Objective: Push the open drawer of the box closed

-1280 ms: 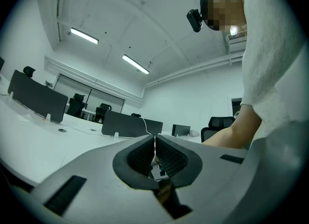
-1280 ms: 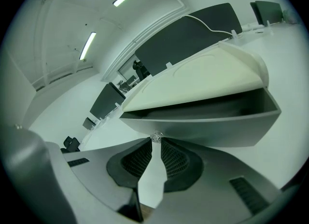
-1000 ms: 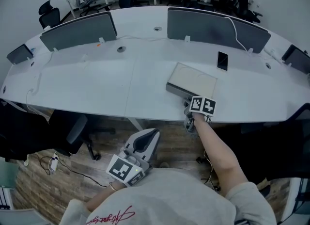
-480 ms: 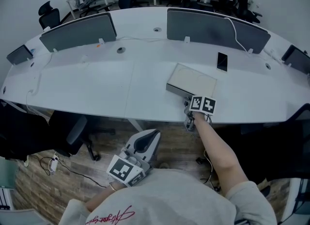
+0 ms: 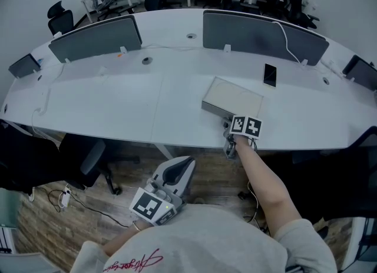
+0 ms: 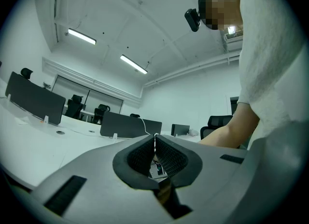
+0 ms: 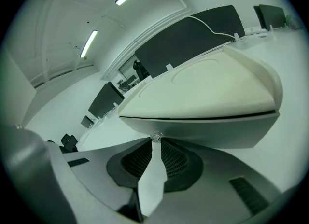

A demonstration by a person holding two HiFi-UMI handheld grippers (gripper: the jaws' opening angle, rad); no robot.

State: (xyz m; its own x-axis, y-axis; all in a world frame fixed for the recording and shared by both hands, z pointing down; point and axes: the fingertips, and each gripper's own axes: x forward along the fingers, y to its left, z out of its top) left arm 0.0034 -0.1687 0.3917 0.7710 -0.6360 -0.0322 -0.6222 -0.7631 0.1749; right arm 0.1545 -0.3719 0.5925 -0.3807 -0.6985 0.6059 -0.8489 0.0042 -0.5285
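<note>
At lower left of the head view, the left gripper hangs below the desk edge over the wood floor, close to the person's chest, its marker cube turned to the camera. In the left gripper view its jaws are pressed together at the tips with nothing between them.

A long curved white desk spans the middle of the frame, with grey dividers standing along its far side and an office chair tucked under its left end.

Right of centre, the pale box lies flat on the desk near the front edge, one corner turned toward the person. The right gripper, at the end of an outstretched forearm, meets the box's near face. The right gripper view fills with the box, a dark seam running beneath its top panel. There the jaws are drawn in on the small clear knob of the drawer front, which sits pinched at their tips. How far the drawer stands out cannot be told.

Beyond the box, toward the upper right, a dark phone lies on the desk, well apart from it.
</note>
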